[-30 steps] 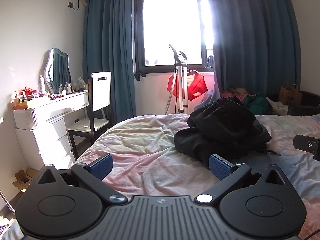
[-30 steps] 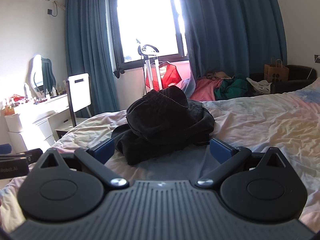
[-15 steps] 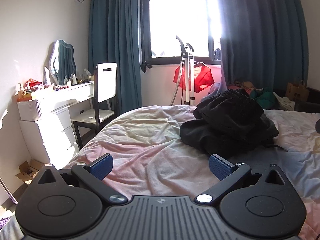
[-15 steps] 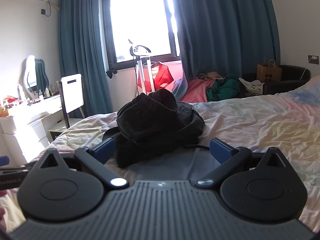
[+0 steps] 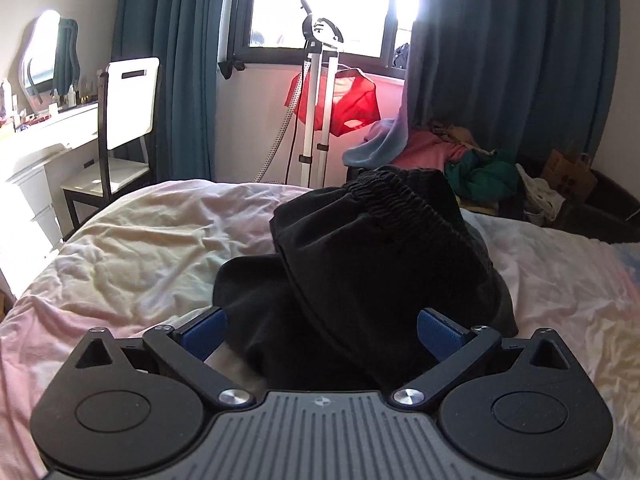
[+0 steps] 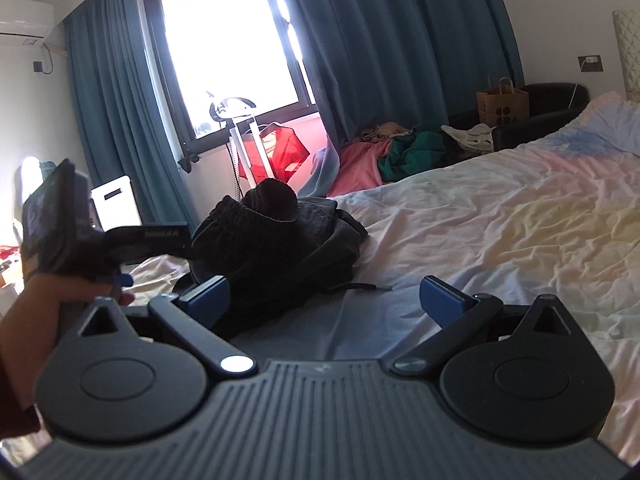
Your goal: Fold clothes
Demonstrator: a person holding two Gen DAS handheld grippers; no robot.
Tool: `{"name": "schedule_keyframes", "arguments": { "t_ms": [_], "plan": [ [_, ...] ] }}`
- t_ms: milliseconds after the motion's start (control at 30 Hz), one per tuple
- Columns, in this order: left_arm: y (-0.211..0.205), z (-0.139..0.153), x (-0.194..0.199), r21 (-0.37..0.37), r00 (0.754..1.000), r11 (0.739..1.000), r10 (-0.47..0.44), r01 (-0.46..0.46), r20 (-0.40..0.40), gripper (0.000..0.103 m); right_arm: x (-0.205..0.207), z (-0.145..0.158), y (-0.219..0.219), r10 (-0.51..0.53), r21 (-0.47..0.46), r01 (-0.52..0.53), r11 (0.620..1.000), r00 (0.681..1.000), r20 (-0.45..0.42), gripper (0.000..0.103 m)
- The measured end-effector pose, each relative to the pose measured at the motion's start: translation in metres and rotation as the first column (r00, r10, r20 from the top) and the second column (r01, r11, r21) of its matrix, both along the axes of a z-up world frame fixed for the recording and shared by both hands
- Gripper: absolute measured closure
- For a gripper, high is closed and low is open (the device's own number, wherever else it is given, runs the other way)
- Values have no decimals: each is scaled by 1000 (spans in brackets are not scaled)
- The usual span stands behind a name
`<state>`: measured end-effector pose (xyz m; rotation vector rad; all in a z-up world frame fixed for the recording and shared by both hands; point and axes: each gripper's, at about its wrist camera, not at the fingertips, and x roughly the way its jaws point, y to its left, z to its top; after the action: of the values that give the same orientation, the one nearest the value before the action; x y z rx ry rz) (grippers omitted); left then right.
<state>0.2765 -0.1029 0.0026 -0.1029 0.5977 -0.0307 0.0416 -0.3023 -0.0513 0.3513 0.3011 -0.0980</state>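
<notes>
Bed (image 5: 132, 248): it filled the lower part of both views, under a crumpled pastel sheet in pink, cream and pale blue.
Curtains (image 5: 512, 60): teal, they hung on both sides of a bright window (image 5: 320, 0).
Pile (image 5: 380, 264): a heap of black clothes lay on the sheet, with an elastic waistband (image 5: 404, 196) at the top and a drawstring (image 6: 360, 287) trailing onto the sheet on its right.
Left gripper (image 5: 320, 332): its jaws were spread wide, holding nothing; the pile sat directly ahead and between the blue pads (image 5: 204, 332), its near edge reaching into the gap. Whether cloth touched a pad could not be told.
Right gripper (image 6: 324, 298): it was likewise spread and empty, low over bare sheet; the pile lay ahead and to its left, just behind the left pad (image 6: 208, 294), and the drawstring end lay between the fingers, further out.
Hand (image 6: 52, 304): in the right wrist view it held the left gripper's handle at the far left, beside the pile.
Chair (image 5: 124, 120): white, it stood by a white dresser (image 5: 40, 148) left of the bed.
Steamer stand (image 5: 316, 92): it stood under the window with a red garment (image 5: 344, 104) hung on it.
Floor heap (image 6: 400, 148): pink and green clothes lay past the bed, near a paper bag (image 6: 502, 102).
</notes>
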Motion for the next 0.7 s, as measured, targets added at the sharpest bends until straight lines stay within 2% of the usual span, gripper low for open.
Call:
{"name": "schedule_keyframes", "arguments": {
  "t_ms": [133,300,400,467,533,567,700],
  "plan": [
    [-31,9,67,-47,999,998,44,-45,-14,1,16,-22,-19,-7,65,9,998,999,-38,0],
    [-52,-3,97,25,996,997,72,-71,-45,1,25,-39,-29,8,117,-2,993,999,-49,0],
    [-64,-10,114,74,994,994,89,-84,-63,9,30,-47,-33,15,138,-8,990,998,-53,0],
    [-72,-16,124,106,992,990,100,-92,-74,19,33,-52,-36,20,152,-11,988,998,-56,0],
    [-80,-21,135,139,990,985,112,-99,-84,35,36,-58,-39,25,166,-15,986,998,-59,0],
    [-77,-19,130,115,991,988,114,-105,-71,39,38,-60,-40,27,172,-16,985,998,-60,0],
    [-45,-2,88,-65,993,991,115,-114,14,49,38,-62,-40,20,162,-11,987,998,-53,0]
  ]
}}
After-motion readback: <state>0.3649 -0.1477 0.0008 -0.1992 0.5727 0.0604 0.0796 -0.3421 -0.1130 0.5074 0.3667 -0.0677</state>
